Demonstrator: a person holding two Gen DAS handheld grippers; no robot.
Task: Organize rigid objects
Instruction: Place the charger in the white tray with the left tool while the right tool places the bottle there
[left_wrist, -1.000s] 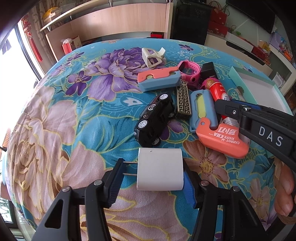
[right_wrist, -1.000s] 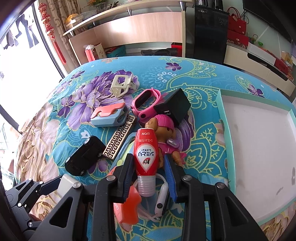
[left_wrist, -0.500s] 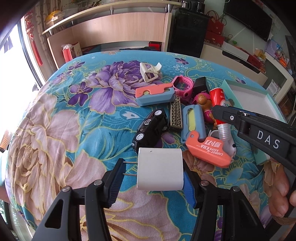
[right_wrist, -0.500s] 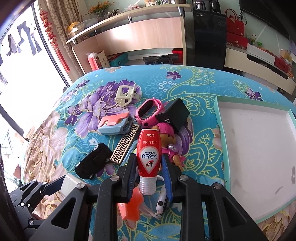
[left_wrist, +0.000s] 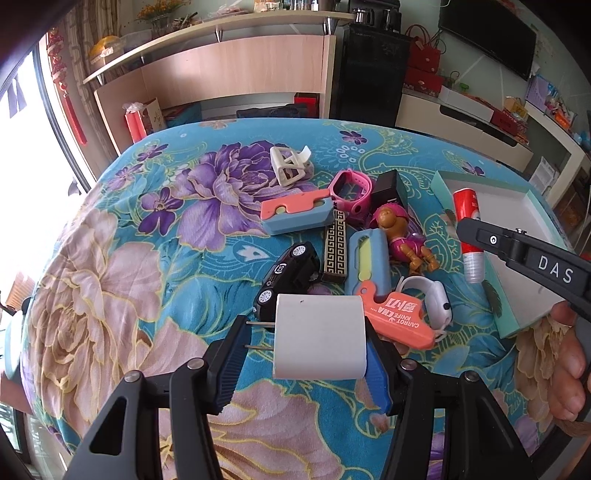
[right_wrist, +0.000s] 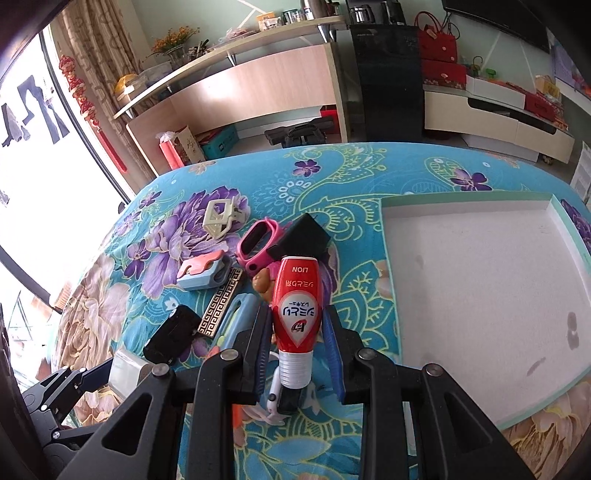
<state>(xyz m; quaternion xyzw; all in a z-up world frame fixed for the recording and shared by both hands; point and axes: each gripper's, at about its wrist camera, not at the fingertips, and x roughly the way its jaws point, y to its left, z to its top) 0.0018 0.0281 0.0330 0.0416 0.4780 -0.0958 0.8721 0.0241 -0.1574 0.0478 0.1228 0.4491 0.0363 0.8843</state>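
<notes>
My left gripper (left_wrist: 306, 350) is shut on a white wall charger (left_wrist: 319, 338), its two prongs against the left pad, held above the floral cloth. My right gripper (right_wrist: 297, 343) is shut on a red Lion tube (right_wrist: 297, 314) with its clear cap toward me. In the left wrist view the red tube (left_wrist: 468, 218) hangs over the near left edge of the white tray (left_wrist: 517, 321). In the right wrist view the tray's teal rim (right_wrist: 386, 240) lies to the right of the tube. A hand (left_wrist: 554, 369) shows at the right edge.
A pile remains on the cloth: black toy car (left_wrist: 291, 269), patterned bar (left_wrist: 335, 247), blue carrot knife (left_wrist: 369, 258), orange carrot knife (left_wrist: 399, 317), pup figure (left_wrist: 400, 236), pink watch (left_wrist: 349, 192), black box (left_wrist: 388, 188), pink-and-blue block (left_wrist: 295, 214), cream clip (left_wrist: 290, 166), white watch (left_wrist: 436, 299).
The right gripper has lifted the red tube off the pile and carried it right, over the tray's edge. The left gripper has risen a little with the charger.
</notes>
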